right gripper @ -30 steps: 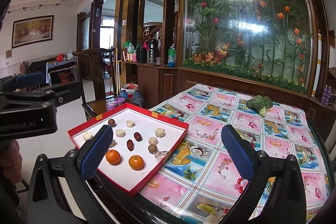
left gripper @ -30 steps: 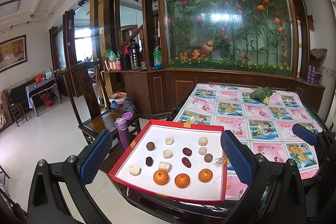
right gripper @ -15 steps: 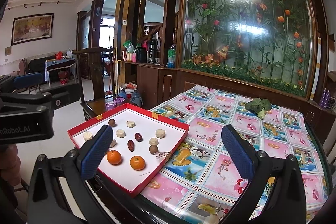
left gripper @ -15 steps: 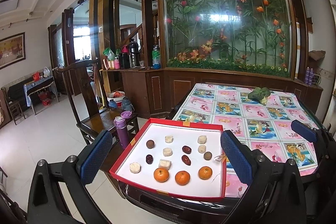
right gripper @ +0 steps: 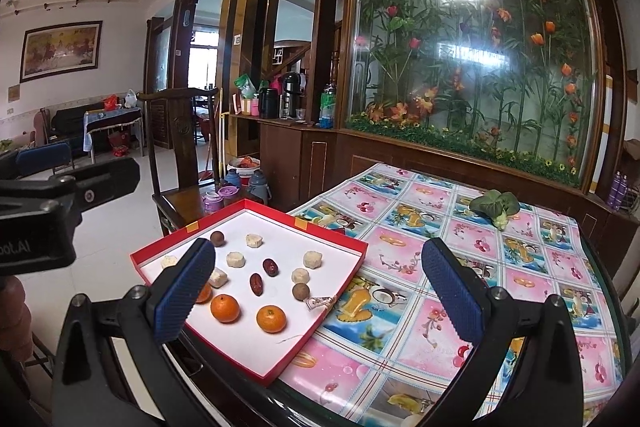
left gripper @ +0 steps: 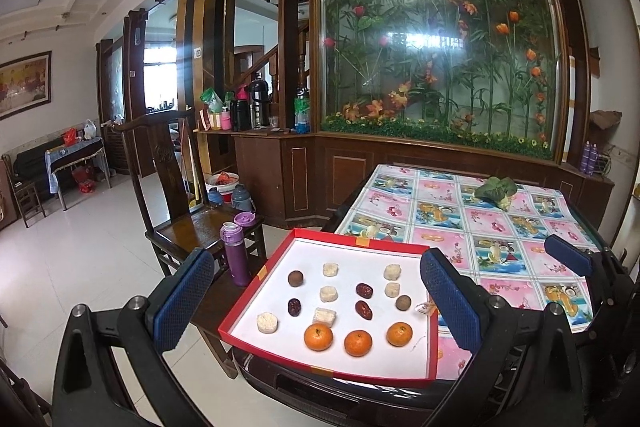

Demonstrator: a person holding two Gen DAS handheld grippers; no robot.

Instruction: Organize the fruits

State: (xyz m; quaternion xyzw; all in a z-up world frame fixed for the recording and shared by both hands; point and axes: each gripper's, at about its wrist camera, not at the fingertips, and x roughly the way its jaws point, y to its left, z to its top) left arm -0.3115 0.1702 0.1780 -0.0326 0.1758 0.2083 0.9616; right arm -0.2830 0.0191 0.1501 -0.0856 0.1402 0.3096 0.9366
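1. The left tool is wide open and holds nothing.
2. The right tool is wide open and empty too.
3. Three oranges sit in the red tray on the worktop, at the tray's 6 o'clock edge.

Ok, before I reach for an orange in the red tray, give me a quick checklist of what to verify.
1. Left hand-held gripper open and empty: ok.
2. Right hand-held gripper open and empty: ok.
3. Three oranges sit apart along the near side of the tray, nothing on top: ok.
4. Room beside the middle orange for fingers: ok.
5. Tray fully supported by the table: not ok, its left corner juts past the edge.
6. Where the oranges should go: cannot tell.
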